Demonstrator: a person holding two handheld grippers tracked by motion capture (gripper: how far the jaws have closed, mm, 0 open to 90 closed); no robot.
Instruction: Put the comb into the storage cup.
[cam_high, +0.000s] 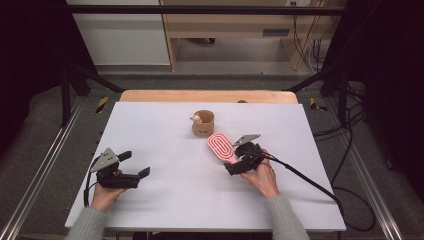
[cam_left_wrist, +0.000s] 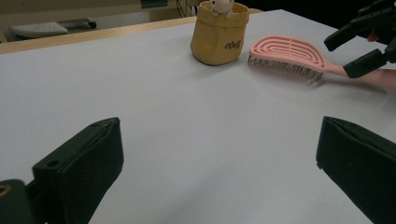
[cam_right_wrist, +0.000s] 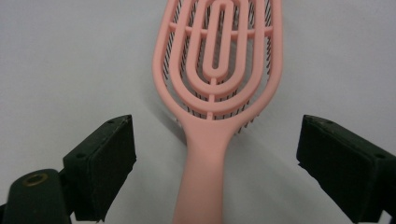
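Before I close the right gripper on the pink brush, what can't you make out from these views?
- Brush handle end: cut off by the bottom edge in the right gripper view, hidden behind the right gripper in the high view.
- Brush bristles: face down, mostly under the pink back.
- Print on the tan cup: too small and blurred in the left gripper view.
- Small figure in the cup: too small in the high view, cut off by the top edge in the left gripper view.

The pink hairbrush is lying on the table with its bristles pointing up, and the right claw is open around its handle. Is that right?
Not quite: the bristles point down. The left gripper view shows the pink hairbrush resting bristle-side down on the table, its slotted back facing up. The rest holds: the right claw is open around its handle, pads not touching it.
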